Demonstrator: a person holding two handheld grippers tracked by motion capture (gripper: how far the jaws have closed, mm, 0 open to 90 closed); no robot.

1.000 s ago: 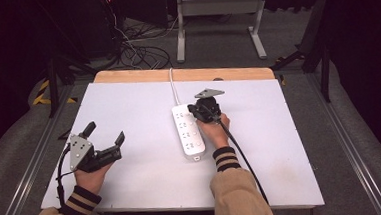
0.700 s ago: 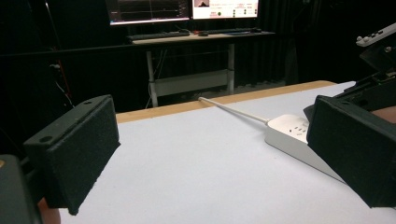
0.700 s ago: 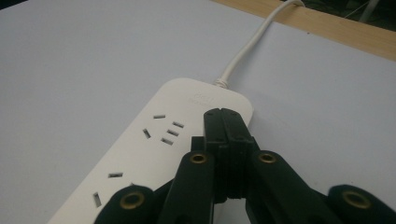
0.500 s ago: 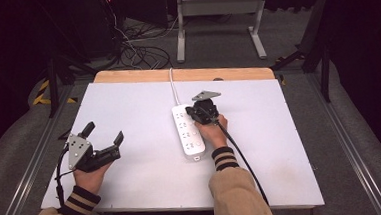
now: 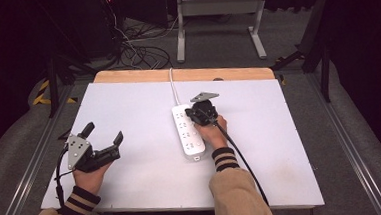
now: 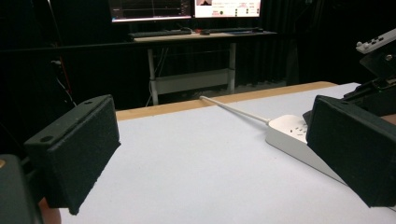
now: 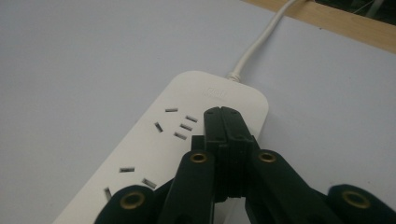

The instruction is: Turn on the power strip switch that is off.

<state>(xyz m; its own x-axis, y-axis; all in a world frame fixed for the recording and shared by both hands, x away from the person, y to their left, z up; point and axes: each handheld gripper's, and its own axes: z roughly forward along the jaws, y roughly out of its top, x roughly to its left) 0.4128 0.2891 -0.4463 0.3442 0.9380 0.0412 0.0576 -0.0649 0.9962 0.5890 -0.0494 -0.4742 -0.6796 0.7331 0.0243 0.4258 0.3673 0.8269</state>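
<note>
Near the middle of the white tabletop (image 5: 133,191) lies a white power strip (image 5: 186,134), its cord (image 5: 173,86) running off over the far wooden edge. The right tool (image 7: 228,122) hovers low over the strip's far end, its jaws pressed together with nothing between them, tips just above a set of socket slots. The left tool (image 5: 100,143) rests well apart at the near left, jaws wide apart and empty. Nothing pins the strip, so a push from the closed tips would probably slide or swing it, and the taut-looking cord could tug it askew.
</note>
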